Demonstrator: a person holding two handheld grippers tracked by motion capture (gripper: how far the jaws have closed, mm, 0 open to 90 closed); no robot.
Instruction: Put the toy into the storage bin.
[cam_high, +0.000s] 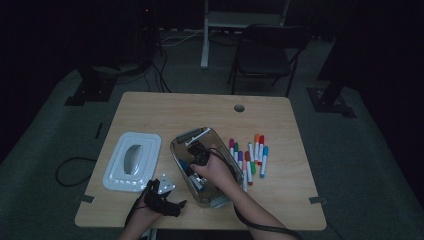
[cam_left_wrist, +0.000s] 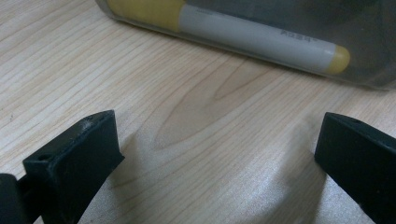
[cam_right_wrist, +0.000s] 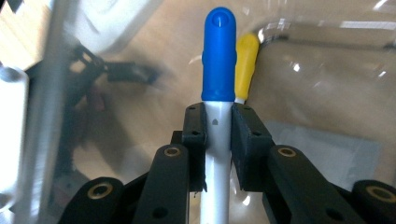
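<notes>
From above, my right gripper (cam_high: 199, 159) reaches down into the clear box (cam_high: 181, 140) at the middle of the table (cam_high: 200, 107), with 8 markers (cam_high: 250, 157) lying just right of the box and the white lid (cam_high: 131, 161) to its left. My left gripper (cam_high: 162, 196) rests near the table's near edge, left of the box.

In the left gripper view, my jaws stand wide over bare wood, and a yellow marker (cam_left_wrist: 261, 39) lies beyond them inside the box.

In the right gripper view, my jaws are clamped on the blue marker (cam_right_wrist: 218, 70), its cap pointing away from me, touching the yellow marker (cam_right_wrist: 246, 60).
</notes>
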